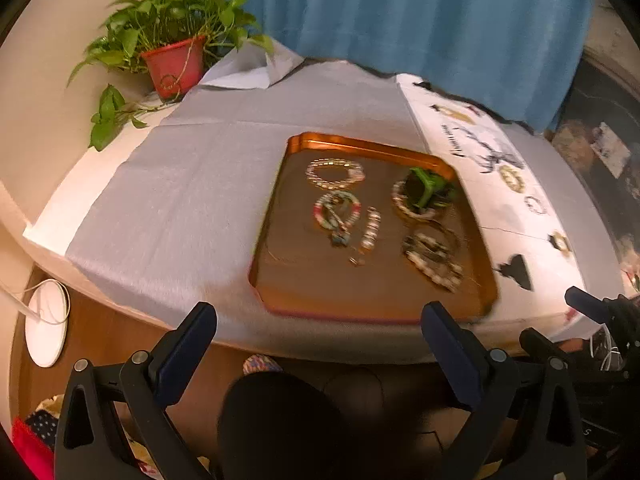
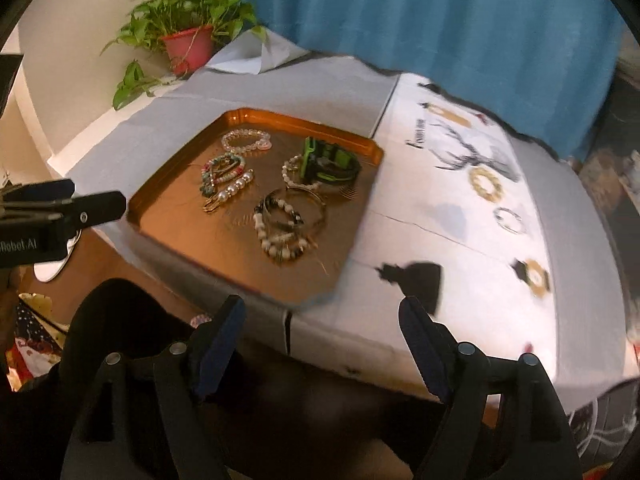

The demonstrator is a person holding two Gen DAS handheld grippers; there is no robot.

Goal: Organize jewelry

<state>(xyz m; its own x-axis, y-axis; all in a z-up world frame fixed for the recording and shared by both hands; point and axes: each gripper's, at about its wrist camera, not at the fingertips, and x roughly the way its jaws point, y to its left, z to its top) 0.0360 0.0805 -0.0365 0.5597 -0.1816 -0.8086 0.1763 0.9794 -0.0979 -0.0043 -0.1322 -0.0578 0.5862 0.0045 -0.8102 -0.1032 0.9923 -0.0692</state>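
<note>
Right now we hold the left gripper (image 1: pixel 320 316) with its jaws spread wide and nothing between them, hanging off the near edge of the table (image 1: pixel 60 216), short of the tray (image 1: pixel 276 216). Our right gripper (image 2: pixel 322 312) sits the same way, jaws apart and empty, over the table's front edge beside the tray's near right corner.

Outward from us, the copper tray lies flat on a grey cloth (image 1: pixel 192 184). Its raised rim runs all round with clipped corners, and its long axis runs away from us toward the blue curtain (image 1: pixel 400 12). We see a broad bare strip of tray floor along the near side, and open cloth to its left.

Inside it, the jewelry sits in two loose columns. A clear bead bracelet (image 2: pixel 246 140) lies flat by the far rim; nearer us is a coloured bead ring (image 2: pixel 222 170), with a pearl clip (image 2: pixel 236 188) slanting diagonally beside it. On the right, a green and black band (image 2: pixel 328 162) stands on its edge over a pearl bracelet, and a tangle of bangles and beads (image 2: pixel 286 228) lies nearest us.

A printed white cloth (image 2: pixel 460 208) covers the table's right side; a potted plant (image 1: pixel 172 44) stands at the far left corner.
</note>
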